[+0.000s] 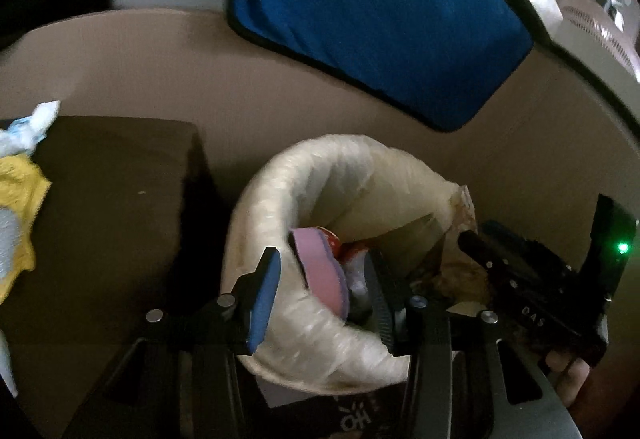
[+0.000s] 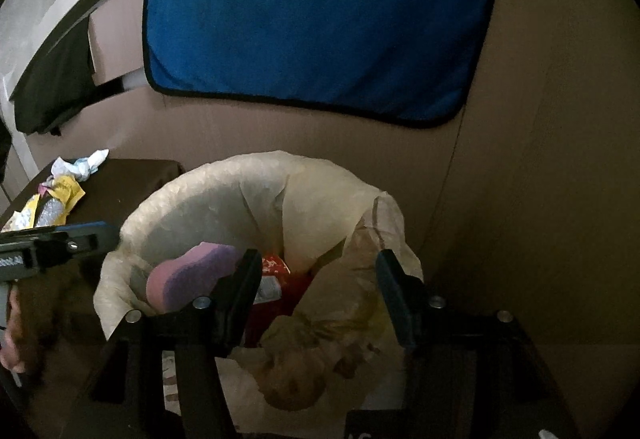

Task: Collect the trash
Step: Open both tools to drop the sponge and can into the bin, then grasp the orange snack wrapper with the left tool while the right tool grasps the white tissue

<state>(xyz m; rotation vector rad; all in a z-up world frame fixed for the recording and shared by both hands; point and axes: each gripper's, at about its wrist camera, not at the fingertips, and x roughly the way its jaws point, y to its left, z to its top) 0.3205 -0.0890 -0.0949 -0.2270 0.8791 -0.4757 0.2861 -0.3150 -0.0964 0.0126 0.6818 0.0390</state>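
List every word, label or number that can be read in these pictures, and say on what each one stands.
"DAS": white letters on the black body of the right gripper, in the left wrist view.
White characters on a dark sheet under the trash bag: cut off, unreadable.
Print on the red wrapper inside the bag: too blurred to read.
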